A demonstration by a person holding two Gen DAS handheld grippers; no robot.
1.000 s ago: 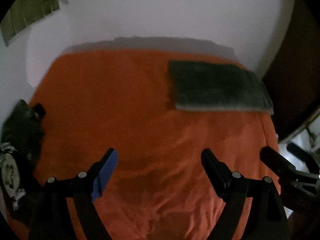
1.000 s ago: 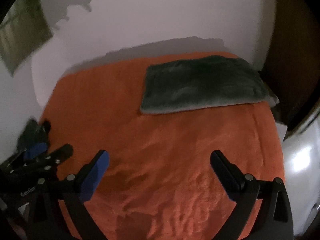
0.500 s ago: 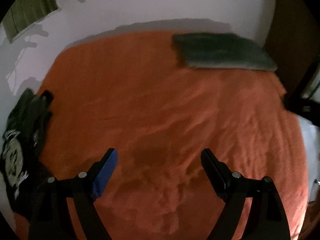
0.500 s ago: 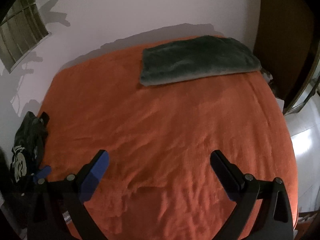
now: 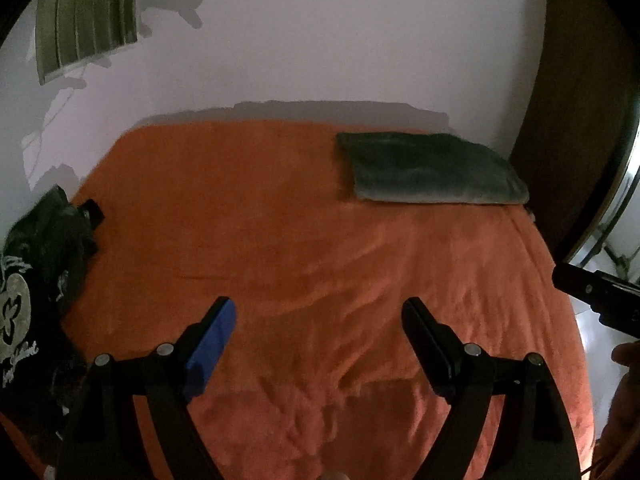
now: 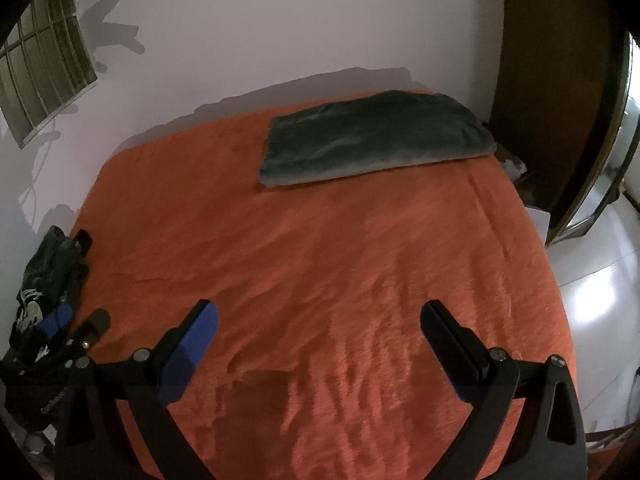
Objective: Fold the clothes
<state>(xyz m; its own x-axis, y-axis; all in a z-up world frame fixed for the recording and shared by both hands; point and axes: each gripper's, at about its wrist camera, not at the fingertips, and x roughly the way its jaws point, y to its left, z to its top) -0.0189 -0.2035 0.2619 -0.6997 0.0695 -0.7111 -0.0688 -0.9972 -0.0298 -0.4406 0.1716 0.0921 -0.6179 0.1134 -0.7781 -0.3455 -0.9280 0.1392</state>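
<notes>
Left wrist view. Item: dark garment [image 5: 44, 276], crumpled, with a pale printed emblem; lies at the left edge of the frame, on the left margin of the bed [image 5: 280, 240] with its orange cover. Right wrist view shows the same garment [image 6: 48, 280] at lower left, partly behind the other tool.

Handling, judged: soft, limp, light cloth; no stiffness, so it will sag and drape when lifted. Not fragile. Knit fabric should pinch well between pads, little risk of slip. Best hold: two separated points along a hem or at the shoulders, one per tool, so it can be shaken out flat on the open orange area. Which edge is hem or collar cannot be told from this heap.

Secondary item: folded grey blanket [image 5: 432, 168], upper right of frame, flat against the wall end of the bed; also seen in right wrist view [image 6: 372, 136], upper centre. Thick, plush, heavier by its look; already folded.

Left gripper [image 5: 318, 328]: jaws wide apart, nothing between them; angled downward over the lower centre of the bed, garment off to its left, not touched.

Right gripper [image 6: 320, 332]: jaws wide apart, empty; angled downward over the lower centre of the cover. Its black tip also shows at the right edge of the left wrist view.

Both tools well apart from the garment.
</notes>
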